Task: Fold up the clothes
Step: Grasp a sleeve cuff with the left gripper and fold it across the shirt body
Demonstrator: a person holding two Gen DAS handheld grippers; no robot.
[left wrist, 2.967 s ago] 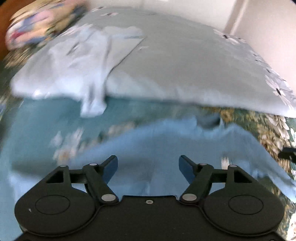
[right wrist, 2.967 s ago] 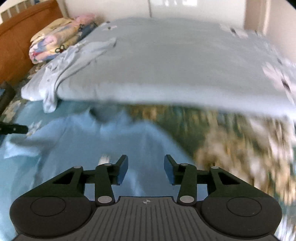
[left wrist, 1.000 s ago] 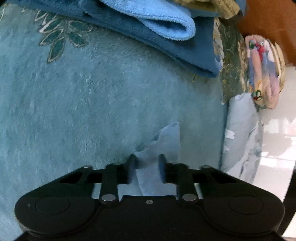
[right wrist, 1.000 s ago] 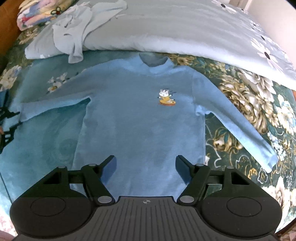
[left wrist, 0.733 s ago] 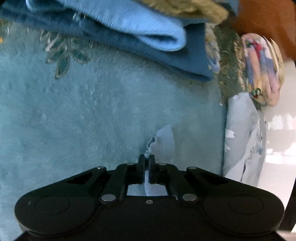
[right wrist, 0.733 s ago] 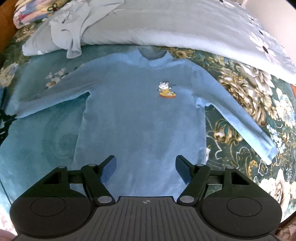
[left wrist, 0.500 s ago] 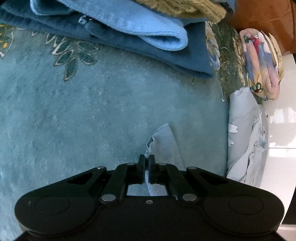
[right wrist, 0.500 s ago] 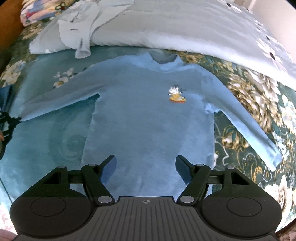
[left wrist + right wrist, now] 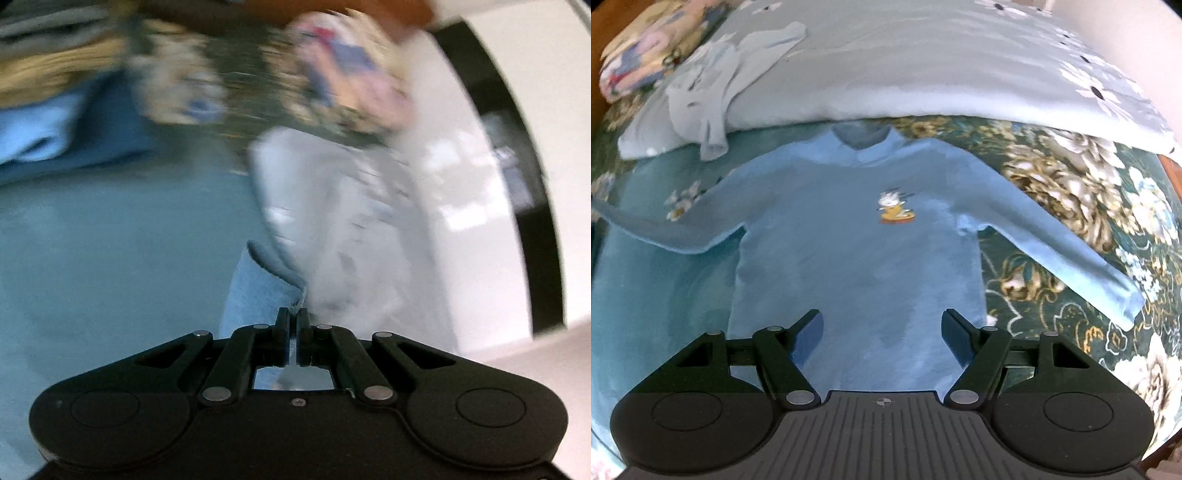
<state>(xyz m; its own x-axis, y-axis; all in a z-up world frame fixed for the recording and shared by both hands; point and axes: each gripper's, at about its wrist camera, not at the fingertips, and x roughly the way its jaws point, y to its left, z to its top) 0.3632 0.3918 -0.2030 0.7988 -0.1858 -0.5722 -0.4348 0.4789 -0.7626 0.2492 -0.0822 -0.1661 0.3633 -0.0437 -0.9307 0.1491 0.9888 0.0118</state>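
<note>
While my left gripper point(image 9: 293, 318) pinches the cuff point(image 9: 264, 286), these lines run outward from it.
Left gripper: jaws nearly together on the cuff's edge, cloth standing up between them; this view is blurred.
Right gripper point(image 9: 882, 332): jaws spread wide, holding nothing, hanging over the shirt's hem.
Shirt point(image 9: 857, 251): spread face up on the bed point(image 9: 1071, 184), collar away from me, both sleeves out to the sides; its left sleeve end runs out of the right view.
Handling: I judge it light, soft and limp, so it will sag and drag from one pinch. Cuffs, shoulders and hem corners look like the best holds.
Count: one blue shirt, two sleeves, one small print point(image 9: 895, 208) on the chest.
Others: one pale garment point(image 9: 713, 92) draped over one grey quilt point(image 9: 923, 66); one patterned bundle point(image 9: 635, 62) at the far left.
</note>
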